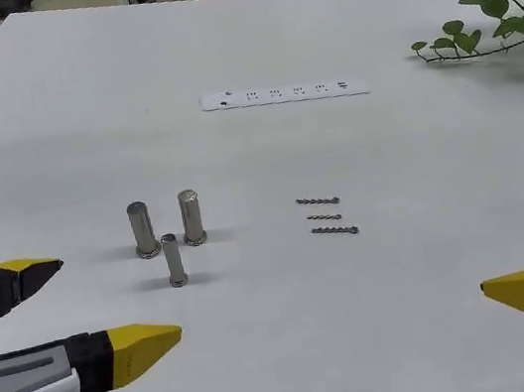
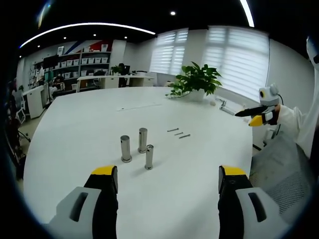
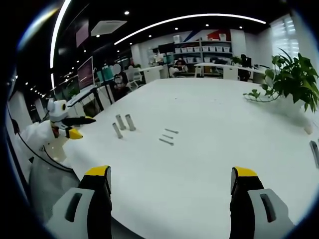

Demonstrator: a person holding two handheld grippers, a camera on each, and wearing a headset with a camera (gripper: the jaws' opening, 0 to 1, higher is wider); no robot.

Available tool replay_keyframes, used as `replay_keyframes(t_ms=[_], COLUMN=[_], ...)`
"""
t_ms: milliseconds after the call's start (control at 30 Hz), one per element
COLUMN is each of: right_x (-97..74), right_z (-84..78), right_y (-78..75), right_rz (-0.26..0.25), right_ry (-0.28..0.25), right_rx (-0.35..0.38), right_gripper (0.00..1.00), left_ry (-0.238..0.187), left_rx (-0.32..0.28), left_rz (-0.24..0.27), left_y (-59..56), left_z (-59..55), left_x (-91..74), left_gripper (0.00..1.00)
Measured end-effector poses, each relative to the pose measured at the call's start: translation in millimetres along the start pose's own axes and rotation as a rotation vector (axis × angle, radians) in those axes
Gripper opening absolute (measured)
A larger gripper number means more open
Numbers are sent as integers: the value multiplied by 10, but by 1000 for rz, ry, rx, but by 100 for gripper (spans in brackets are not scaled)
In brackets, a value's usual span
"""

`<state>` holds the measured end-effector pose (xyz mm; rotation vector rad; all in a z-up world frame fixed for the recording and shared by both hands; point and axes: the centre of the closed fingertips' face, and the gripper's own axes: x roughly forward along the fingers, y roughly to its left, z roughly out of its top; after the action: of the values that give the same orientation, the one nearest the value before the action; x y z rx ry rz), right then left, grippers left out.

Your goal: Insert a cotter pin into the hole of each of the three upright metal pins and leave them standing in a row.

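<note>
Left gripper point(image 2: 168, 172), right gripper point(image 3: 170, 172) — jaws wide

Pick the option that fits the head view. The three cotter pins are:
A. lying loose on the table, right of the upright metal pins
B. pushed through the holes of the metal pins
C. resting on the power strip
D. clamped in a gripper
A: the cotter pins lie flat on the table, apart from the three standing metal pins.
</note>
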<state>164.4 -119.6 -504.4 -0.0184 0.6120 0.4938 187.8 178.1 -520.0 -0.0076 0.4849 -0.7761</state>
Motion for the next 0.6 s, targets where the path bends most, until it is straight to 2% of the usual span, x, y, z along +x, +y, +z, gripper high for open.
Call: replay_keyframes(t_ms=[333, 600], right_x=[-1, 18], right_z=[2, -2], right_y=[-11, -9], right_rz=[-6, -8], right_ry=[1, 8], right_rx=[1, -3], right_gripper=[98, 98], left_ry=[24, 27], left_rx=[34, 44], left_rz=[-35, -40], left_y=[-12, 55], left_z=[-42, -23], left_x=[109, 185], left_gripper=[79, 75])
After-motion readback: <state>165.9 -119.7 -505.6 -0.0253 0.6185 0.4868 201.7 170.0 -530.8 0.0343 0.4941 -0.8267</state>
